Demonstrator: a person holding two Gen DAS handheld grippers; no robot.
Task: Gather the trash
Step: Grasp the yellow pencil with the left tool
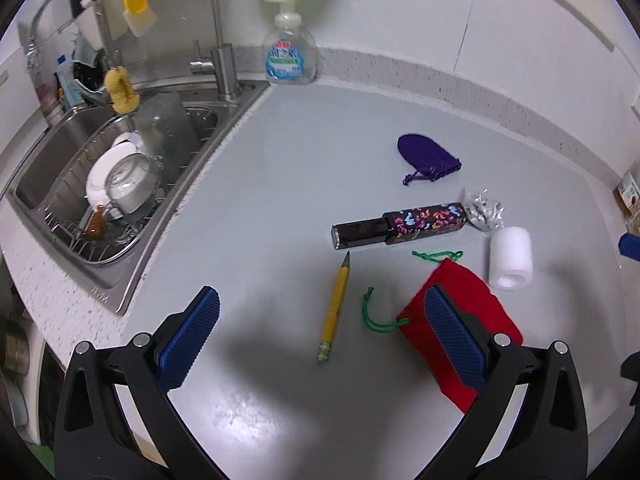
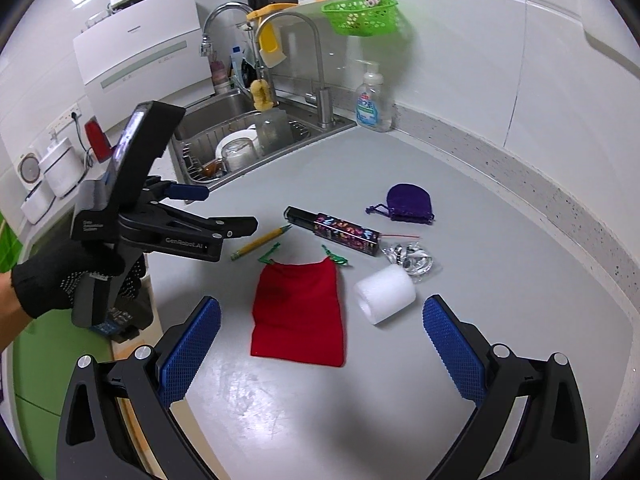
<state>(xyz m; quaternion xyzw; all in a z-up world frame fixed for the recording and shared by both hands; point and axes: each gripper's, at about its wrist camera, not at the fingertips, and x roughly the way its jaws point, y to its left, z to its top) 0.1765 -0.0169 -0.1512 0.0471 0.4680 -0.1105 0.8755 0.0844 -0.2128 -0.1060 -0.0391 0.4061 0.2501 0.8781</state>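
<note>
On the grey counter lie a red drawstring pouch [image 2: 298, 312] [image 1: 476, 312], a white foam roll [image 2: 385, 294] [image 1: 511, 258], a crumpled clear wrapper [image 2: 410, 260] [image 1: 482, 212], a black patterned tube [image 2: 334, 230] [image 1: 400, 226], a yellow pencil [image 2: 260, 244] [image 1: 336, 308] and a purple pouch [image 2: 410, 202] [image 1: 428, 158]. My left gripper [image 1: 320, 336] is open and empty above the pencil; its right pad overlaps the red pouch in the view. It also shows in the right wrist view [image 2: 224, 216]. My right gripper [image 2: 320, 340] is open and empty, near the red pouch and the foam roll.
A steel sink [image 1: 52, 152] with a dish rack and dishes sits at the left, with taps behind. A soap bottle [image 1: 289, 54] stands by the wall. A green basket [image 2: 360, 14] hangs on the wall. The counter's front edge runs at the left.
</note>
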